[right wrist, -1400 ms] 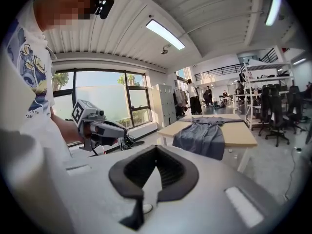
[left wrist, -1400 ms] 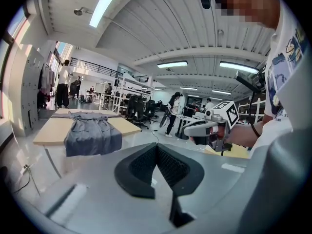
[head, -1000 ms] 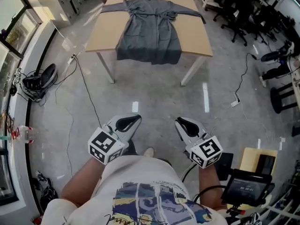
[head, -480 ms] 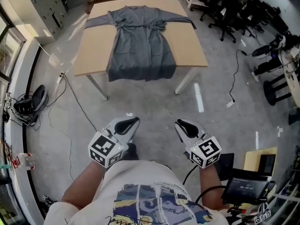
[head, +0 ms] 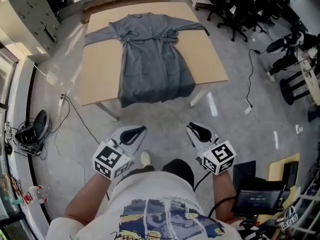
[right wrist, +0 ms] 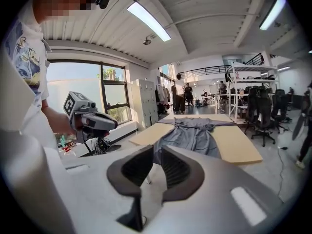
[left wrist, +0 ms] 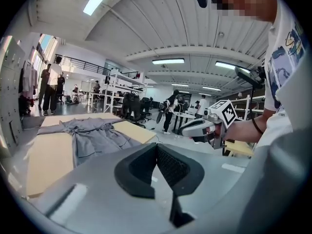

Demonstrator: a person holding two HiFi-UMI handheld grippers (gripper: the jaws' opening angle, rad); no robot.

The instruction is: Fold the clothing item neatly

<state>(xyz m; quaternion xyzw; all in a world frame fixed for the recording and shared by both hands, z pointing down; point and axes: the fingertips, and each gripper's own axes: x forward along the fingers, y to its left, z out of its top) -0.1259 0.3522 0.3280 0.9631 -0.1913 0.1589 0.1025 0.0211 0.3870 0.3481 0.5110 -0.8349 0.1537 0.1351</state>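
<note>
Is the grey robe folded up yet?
No, the grey robe lies spread out flat on the table, with both sleeves stretched out to the sides.

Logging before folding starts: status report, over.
Left gripper shut, empty; right gripper slightly open, empty. Grey robe spread flat on table, hem over near edge. Power strip on floor beside table.
</note>
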